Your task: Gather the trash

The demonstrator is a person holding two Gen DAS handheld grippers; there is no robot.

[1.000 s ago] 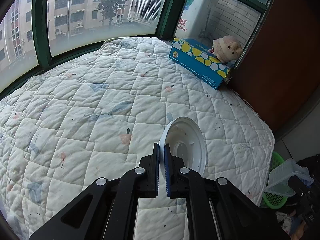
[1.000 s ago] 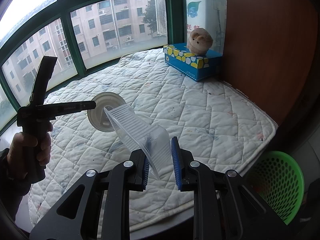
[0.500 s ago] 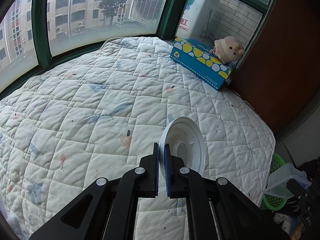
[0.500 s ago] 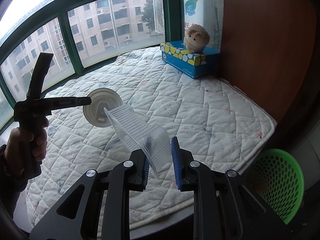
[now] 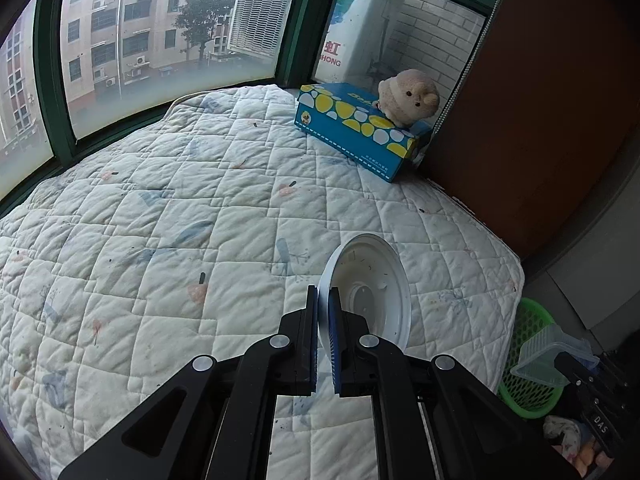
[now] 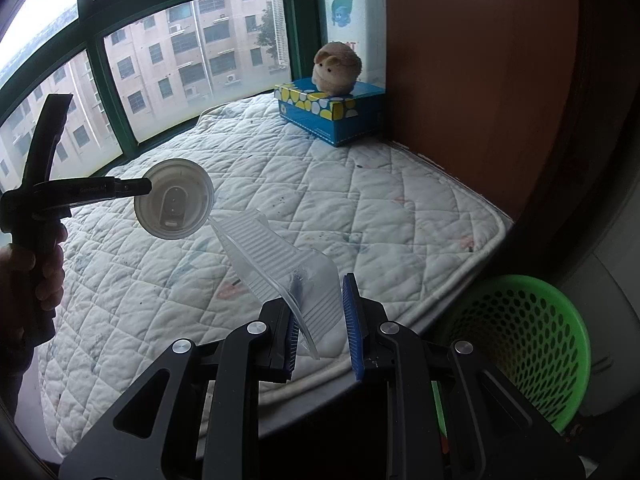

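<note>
My left gripper (image 5: 323, 320) is shut on the rim of a round white plastic lid (image 5: 370, 292) and holds it above the quilted mattress (image 5: 180, 220); the lid also shows in the right wrist view (image 6: 174, 204). My right gripper (image 6: 320, 320) is shut on a clear ribbed plastic container (image 6: 276, 264), held above the mattress's near edge; the container also shows in the left wrist view (image 5: 548, 354), over a green mesh trash basket (image 5: 528, 364). The basket (image 6: 528, 344) stands on the floor, to the right of the right gripper.
A blue and yellow tissue box (image 5: 356, 132) with a plush toy (image 5: 408, 96) on it sits at the mattress's far corner. A brown wooden panel (image 6: 472, 80) stands to the right. Green-framed windows (image 5: 160, 40) line the far side.
Both grippers have shifted right toward the basket with their items still held. The basket looms larger in the right wrist view.
</note>
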